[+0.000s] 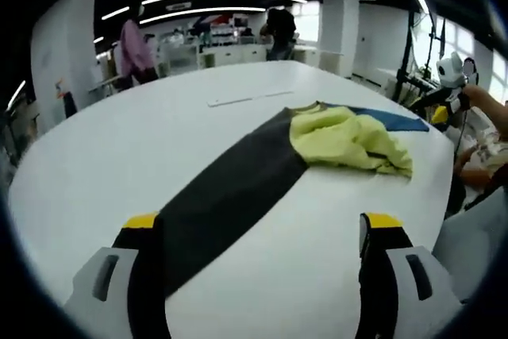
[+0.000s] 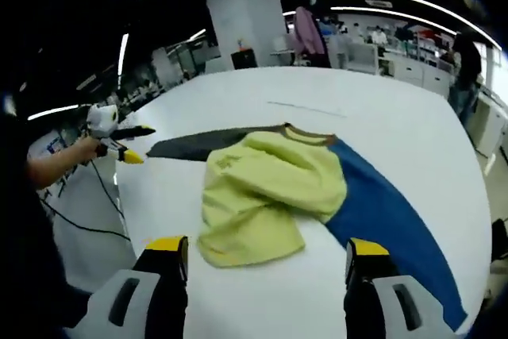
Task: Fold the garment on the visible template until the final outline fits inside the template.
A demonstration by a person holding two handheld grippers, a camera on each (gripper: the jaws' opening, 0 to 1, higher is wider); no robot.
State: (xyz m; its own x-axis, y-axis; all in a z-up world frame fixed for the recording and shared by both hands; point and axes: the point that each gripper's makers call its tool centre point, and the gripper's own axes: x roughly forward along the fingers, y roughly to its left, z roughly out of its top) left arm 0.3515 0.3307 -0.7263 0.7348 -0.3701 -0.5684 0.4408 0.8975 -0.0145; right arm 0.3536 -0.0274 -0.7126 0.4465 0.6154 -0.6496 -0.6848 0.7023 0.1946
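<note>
The garment (image 2: 270,188), one shirt with a crumpled yellow-green body, a dark grey sleeve (image 1: 230,188) and a blue sleeve (image 2: 389,212), lies spread across the white bench (image 1: 119,148). The left claw (image 1: 262,232) hovers wide open and empty, its left jaw over the grey sleeve's end, while the right claw (image 2: 266,256) stands equally wide, holding nothing, just short of the yellow hem. Two people stand beyond the bench.
</note>
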